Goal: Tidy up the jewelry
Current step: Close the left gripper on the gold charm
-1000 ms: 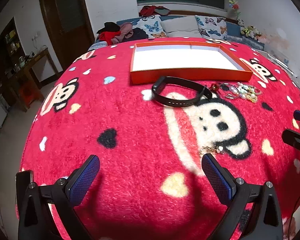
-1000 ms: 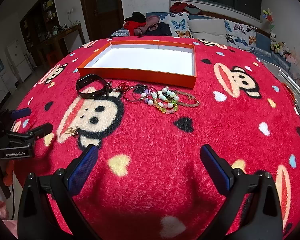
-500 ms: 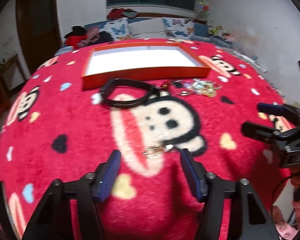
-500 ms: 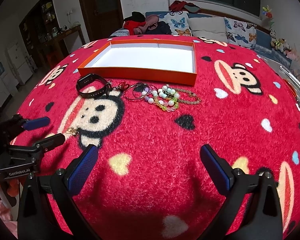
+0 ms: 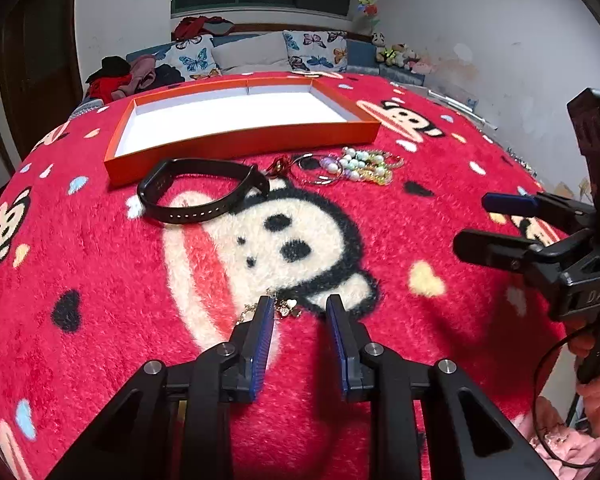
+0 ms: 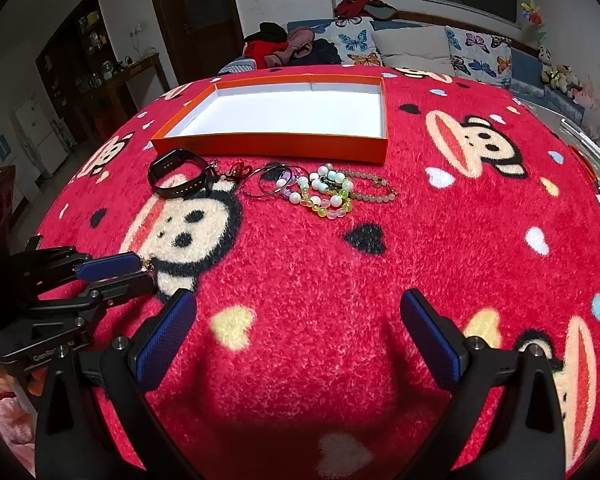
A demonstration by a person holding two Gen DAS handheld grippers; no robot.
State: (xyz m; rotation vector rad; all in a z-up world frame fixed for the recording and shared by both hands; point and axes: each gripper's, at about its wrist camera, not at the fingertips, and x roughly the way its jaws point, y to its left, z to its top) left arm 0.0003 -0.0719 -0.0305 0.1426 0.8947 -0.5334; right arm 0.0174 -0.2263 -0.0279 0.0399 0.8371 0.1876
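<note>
A small gold chain piece lies on the red blanket between the tips of my left gripper, whose jaws are narrowed around it but still apart. In the right wrist view the left gripper shows with the gold piece at its tips. An orange tray with a white floor stands farther back, also in the right wrist view. A black watch band, a red charm, thin bangles and bead bracelets lie before it. My right gripper is wide open and empty over the blanket.
The red monkey-print blanket covers the whole surface and drops off at its edges. Pillows and piled clothes lie behind the tray. A dark door and shelves stand to the left.
My left gripper has moved forward and right to the gold chain piece and its jaws have narrowed around it. The right gripper has stayed nearly still and open.
</note>
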